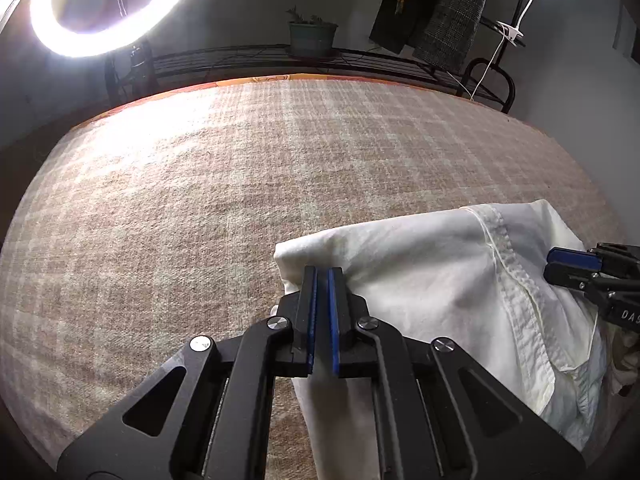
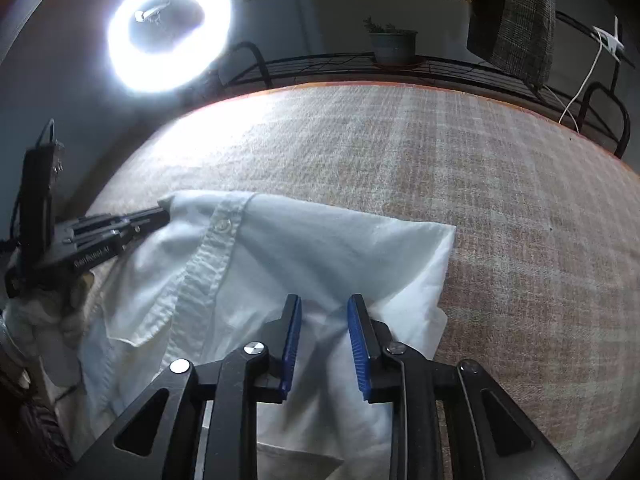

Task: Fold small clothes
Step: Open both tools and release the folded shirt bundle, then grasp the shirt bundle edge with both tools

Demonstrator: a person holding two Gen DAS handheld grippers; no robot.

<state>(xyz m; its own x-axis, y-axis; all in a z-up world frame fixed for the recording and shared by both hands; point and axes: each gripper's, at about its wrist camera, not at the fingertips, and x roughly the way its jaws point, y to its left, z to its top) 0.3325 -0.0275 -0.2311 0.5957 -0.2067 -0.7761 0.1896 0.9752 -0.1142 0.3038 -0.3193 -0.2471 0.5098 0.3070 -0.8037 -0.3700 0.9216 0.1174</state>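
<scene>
A small white button shirt (image 1: 432, 276) lies partly folded on a beige checked blanket (image 1: 200, 208). My left gripper (image 1: 322, 272) is shut on the shirt's left folded corner. It also shows in the right wrist view (image 2: 162, 214) at the shirt's far left corner. My right gripper (image 2: 324, 304) is open, its blue pads either side of a ridge of the shirt (image 2: 312, 248) near its right edge, not clamped. It shows in the left wrist view (image 1: 550, 264) at the shirt's right side. The button placket (image 2: 208, 248) runs down the shirt's left part.
The blanket (image 2: 500, 200) covers a table with an orange edge (image 2: 400, 85). Behind it stand a black wire rack (image 1: 360, 60) with a potted plant (image 1: 312, 36), a ring light (image 1: 100, 8) and hanging clothes (image 1: 452, 12). More cloth lies bunched at the left (image 2: 36, 320).
</scene>
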